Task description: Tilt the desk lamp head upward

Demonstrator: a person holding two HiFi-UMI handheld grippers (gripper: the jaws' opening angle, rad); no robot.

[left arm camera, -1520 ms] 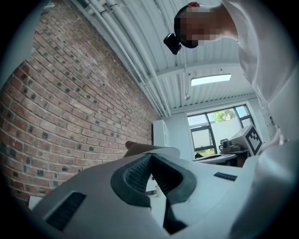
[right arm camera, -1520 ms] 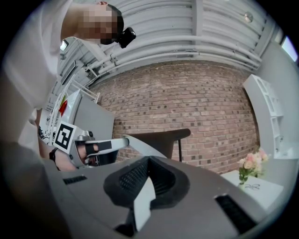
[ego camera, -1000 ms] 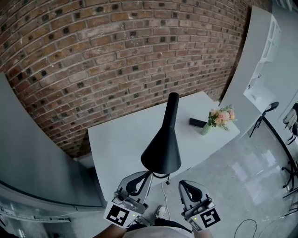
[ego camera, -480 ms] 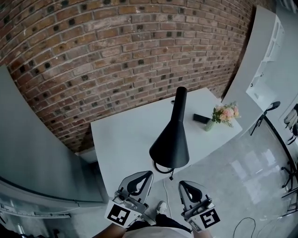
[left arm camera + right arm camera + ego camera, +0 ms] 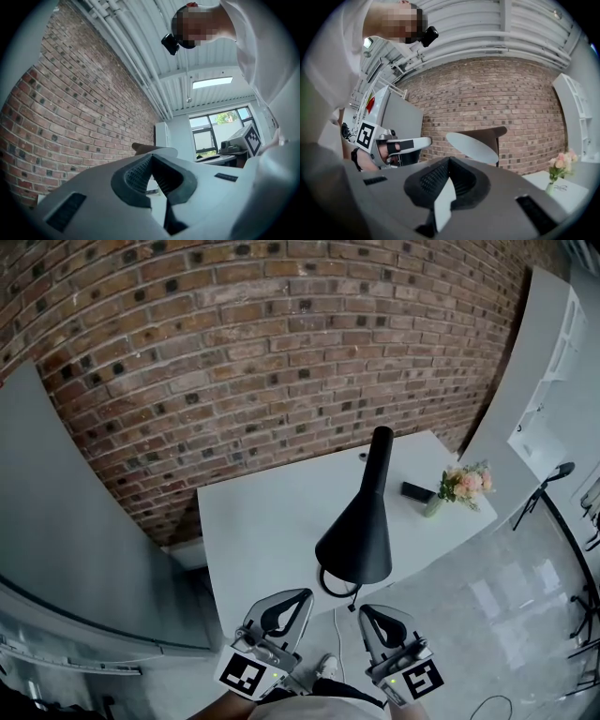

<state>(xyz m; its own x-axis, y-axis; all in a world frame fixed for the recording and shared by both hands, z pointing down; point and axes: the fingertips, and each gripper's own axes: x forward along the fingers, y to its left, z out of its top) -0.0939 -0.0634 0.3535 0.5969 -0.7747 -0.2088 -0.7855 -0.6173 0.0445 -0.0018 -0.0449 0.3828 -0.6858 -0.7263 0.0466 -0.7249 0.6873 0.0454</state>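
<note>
The black desk lamp point(image 5: 356, 538) stands near the front edge of the white table point(image 5: 262, 521), its cone-shaped head pointing down and its stem point(image 5: 379, 451) rising behind. My left gripper point(image 5: 304, 594) and right gripper point(image 5: 365, 609) are held below the lamp head, short of the table, apart from the lamp. Both are shut with nothing between their jaws. In the right gripper view the lamp head point(image 5: 474, 146) shows its white inside just beyond my right gripper point(image 5: 449, 161), and the left gripper point(image 5: 408, 144) is at the left. My left gripper point(image 5: 151, 157) points up along the brick wall.
A small vase of flowers point(image 5: 463, 486) and a flat black object point(image 5: 418, 491) sit at the table's right end. The lamp's cable point(image 5: 341, 626) hangs off the front edge. A brick wall point(image 5: 281, 352) backs the table, with a grey partition point(image 5: 66, 549) on the left.
The lamp and table sit further right and lower in the head view than a second ago. Both grippers keep the same place in the view and stay shut.
</note>
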